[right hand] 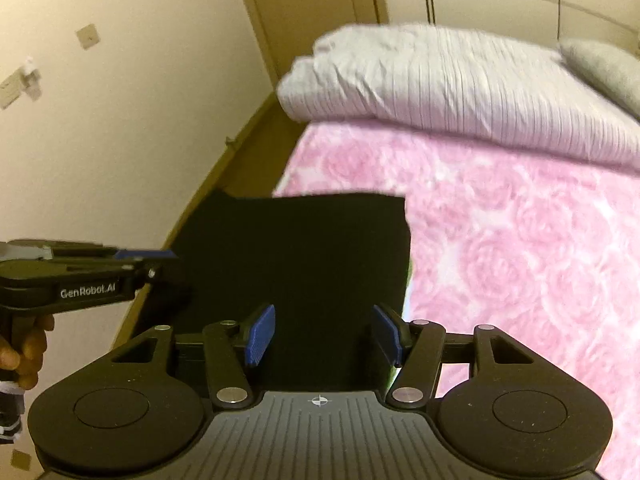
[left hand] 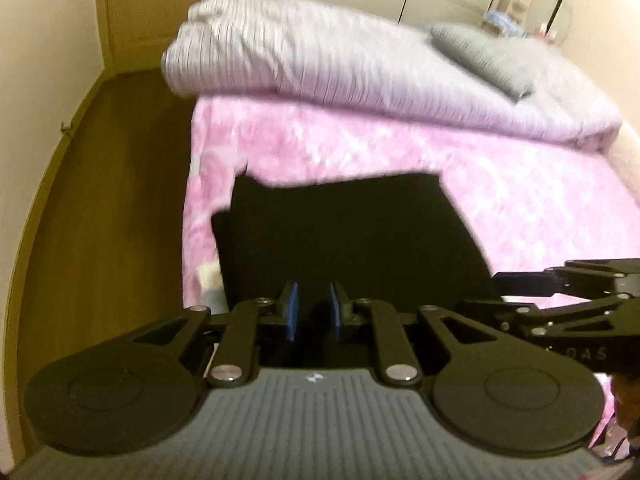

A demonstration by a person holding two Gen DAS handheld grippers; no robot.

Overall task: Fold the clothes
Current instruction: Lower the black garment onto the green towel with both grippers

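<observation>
Left gripper [left hand: 313, 310], jaws narrow and empty, and right gripper [right hand: 323, 334], jaws wide and empty, hover over the near edge of the black garment [left hand: 340, 236] on the pink blanket [left hand: 400, 148]. Looks like the grasp comes next: pinch both near corners, then fold away.

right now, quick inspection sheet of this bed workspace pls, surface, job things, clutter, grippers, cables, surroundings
surface: pink rose-patterned blanket covers the bed.
job's things: black garment lies flat near the bed's near edge, next to the floor side.
clutter: rolled pale striped duvet across the far end; grey pillow on it.
grippers: left gripper over the garment's near edge, jaws narrow with a gap, nothing pinched; right gripper wide open above the garment, holding nothing.
cables: nothing seen.
surroundings: brown wooden floor beside the bed, cream wall, closed door.
</observation>
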